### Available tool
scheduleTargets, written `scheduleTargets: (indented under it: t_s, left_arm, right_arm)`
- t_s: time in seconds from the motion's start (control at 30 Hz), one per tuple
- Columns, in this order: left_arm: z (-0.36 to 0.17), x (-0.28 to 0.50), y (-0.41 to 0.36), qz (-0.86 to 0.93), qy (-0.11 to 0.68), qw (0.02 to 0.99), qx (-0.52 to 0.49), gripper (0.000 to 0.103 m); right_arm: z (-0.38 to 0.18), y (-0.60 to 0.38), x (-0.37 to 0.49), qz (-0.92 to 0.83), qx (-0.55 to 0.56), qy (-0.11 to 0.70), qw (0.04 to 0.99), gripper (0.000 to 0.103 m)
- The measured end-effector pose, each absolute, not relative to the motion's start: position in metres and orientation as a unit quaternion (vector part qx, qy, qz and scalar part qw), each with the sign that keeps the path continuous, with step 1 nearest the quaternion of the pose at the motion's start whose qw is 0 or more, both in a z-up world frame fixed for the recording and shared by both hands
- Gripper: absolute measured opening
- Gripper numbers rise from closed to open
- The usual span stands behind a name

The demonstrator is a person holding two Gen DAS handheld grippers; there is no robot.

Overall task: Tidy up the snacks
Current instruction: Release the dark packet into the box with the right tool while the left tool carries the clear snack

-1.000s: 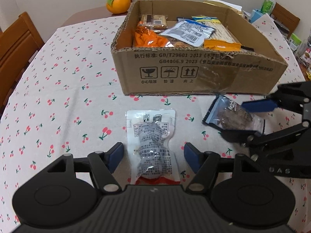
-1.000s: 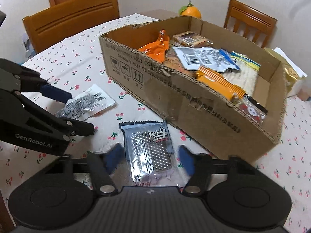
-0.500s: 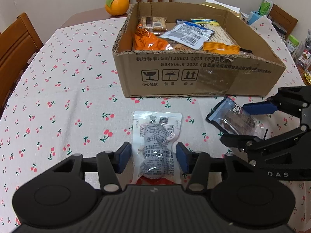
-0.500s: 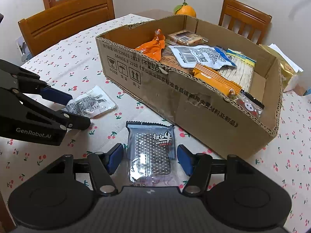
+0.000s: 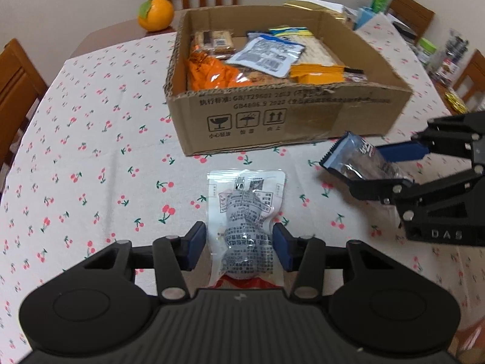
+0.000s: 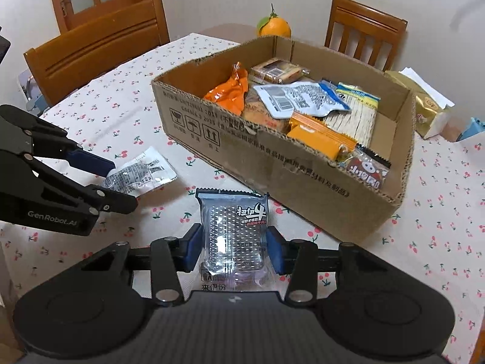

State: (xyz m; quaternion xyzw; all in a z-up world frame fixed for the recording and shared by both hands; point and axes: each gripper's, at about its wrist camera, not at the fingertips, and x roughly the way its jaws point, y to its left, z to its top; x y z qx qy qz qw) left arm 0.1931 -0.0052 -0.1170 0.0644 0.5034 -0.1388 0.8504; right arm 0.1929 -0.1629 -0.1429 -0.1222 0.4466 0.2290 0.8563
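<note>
A white vacuum pouch [image 5: 245,212] with grey print lies on the cherry tablecloth. My left gripper [image 5: 239,239] is shut on it, blue pads against both sides of its near half. The same gripper [image 6: 112,179] and pouch [image 6: 142,173] appear at the left of the right wrist view. My right gripper [image 6: 233,242] is shut on a clear, blue-topped snack packet [image 6: 233,230]. In the left wrist view that packet [image 5: 354,163] tilts up off the cloth between the right gripper's [image 5: 382,170] fingers. Just beyond both stands the open cardboard box [image 5: 288,115], holding several snack packs.
An orange [image 5: 156,15] sits on bare wood behind the box. Wooden chairs [image 6: 100,45] ring the table. A gold bag [image 6: 427,106] and other clutter lie at the far right. Bare tablecloth [image 5: 91,151] stretches to the left of the box.
Both grippers' jaws came in from wide apart onto their packets. The blue-topped packet's far end has tipped up off the cloth.
</note>
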Motion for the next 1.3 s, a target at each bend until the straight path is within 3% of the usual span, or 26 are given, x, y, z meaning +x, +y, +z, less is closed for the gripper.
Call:
scheduleTargets:
  t_s: [0.47,0.83,0.97,1.1,1.3]
  left_arm:
    - [-0.050,0.184,0.011,-0.219,0.480,0.843,0.106,0.047]
    - [-0.028,0.199,0.006,-0.233,0.456,0.851,0.115,0.047]
    - [-0.024,0.213,0.000,-0.236,0.446,0.855,0.120,0.047]
    - [-0.021,0.229,-0.008,-0.244,0.438,0.856,0.126,0.047]
    - [-0.021,0.256,-0.024,-0.255,0.431,0.856,0.130,0.047]
  right_arm:
    - [-0.073,-0.176,0.198,0.196,-0.126,0.396,0.888,0.050]
    - [-0.075,-0.197,0.265,0.129,-0.106,0.380,0.910,0.052]
    - [-0.083,-0.202,0.270,0.100,-0.098,0.382,0.913,0.082]
    - [-0.082,-0.204,0.253,0.094,-0.078,0.378,0.918,0.100]
    - [-0.080,-0.201,0.225,0.079,-0.053,0.385,0.918,0.103]
